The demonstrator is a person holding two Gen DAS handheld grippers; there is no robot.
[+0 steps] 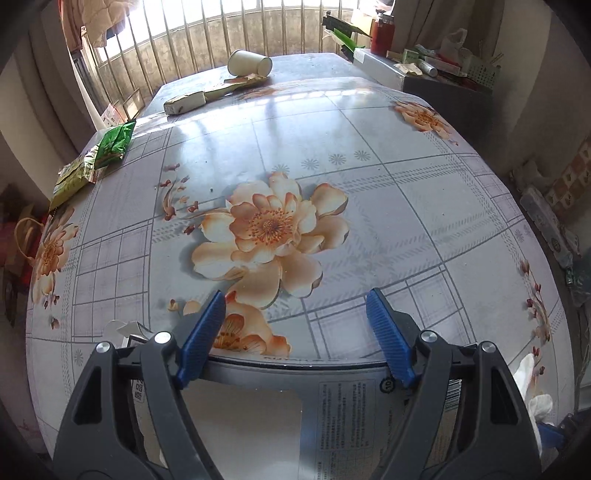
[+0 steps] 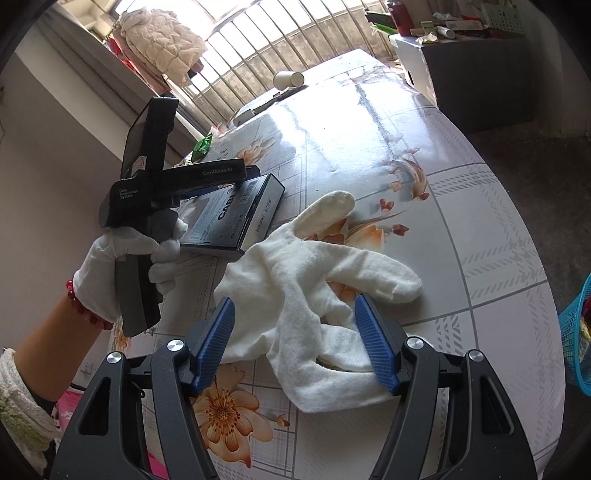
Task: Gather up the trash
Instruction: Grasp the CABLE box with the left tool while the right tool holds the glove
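Home: floral tablecloth (image 1: 369,122), barred window (image 1: 207,33), hanging quilted jacket (image 2: 162,40).

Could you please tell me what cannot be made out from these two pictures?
- Box: left wrist view, its near part hidden by the left gripper and cut off by the bottom edge; small print unreadable.
- Basket: right wrist view, cut off by the right edge; contents unclear.
- Table under the white cloth: hidden in the right wrist view.
- Paper cup: too small to see inside.
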